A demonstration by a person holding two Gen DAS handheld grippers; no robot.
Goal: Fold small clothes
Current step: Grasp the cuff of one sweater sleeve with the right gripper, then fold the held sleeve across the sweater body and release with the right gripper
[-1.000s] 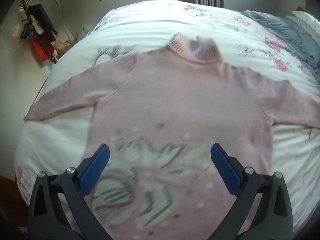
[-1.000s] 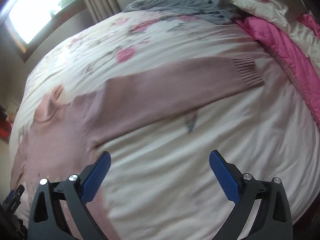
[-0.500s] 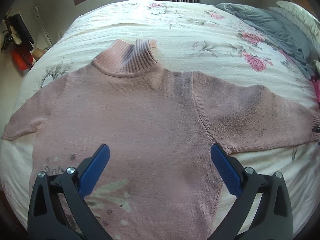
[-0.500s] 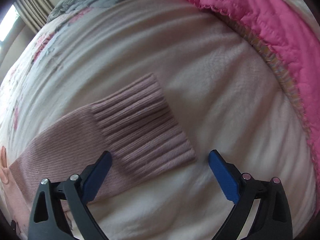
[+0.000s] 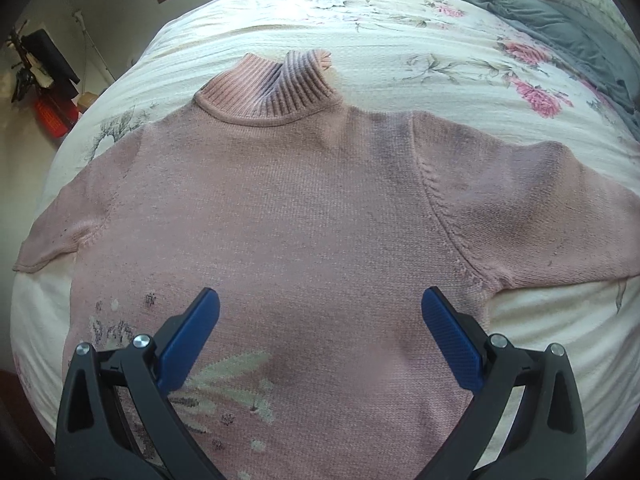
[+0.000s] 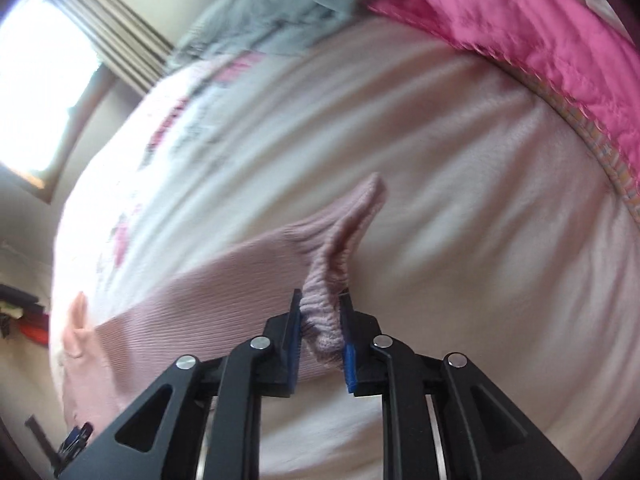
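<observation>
Lying flat and face up on a floral bedspread [image 5: 400, 48]: a pink knitted turtleneck sweater [image 5: 304, 216], ribbed collar [image 5: 272, 84] pointing away from the camera, both sleeves stretching out to the sides. Showing only in the left wrist view: the whole sweater body, a pale leaf-and-flower pattern [image 5: 224, 384] knitted low on the front, a grey blanket [image 5: 560, 28] bunching at the far right of the bed, and a window frame at the top. Hovering above the lower chest of the sweater, the left gripper [image 5: 320, 312], its blue pads [image 5: 188, 340] spreading wide apart and gripping nothing.

Showing only in the right wrist view, which is blurring with motion: the right gripper [image 6: 320, 300] pinching the ribbed cuff [image 6: 332, 280] of one sleeve between nearly closed fingers, the knit bunching and rising in a peak off the bedspread [image 6: 460, 208]. Trailing back to the left from that cuff, the sleeve [image 6: 224, 292] leading toward the collar at the left edge. Lying along the upper right, a bright pink quilt [image 6: 540, 40] with a stitched border; glowing at the upper left, a window [image 6: 36, 92] beside striped curtains.
</observation>
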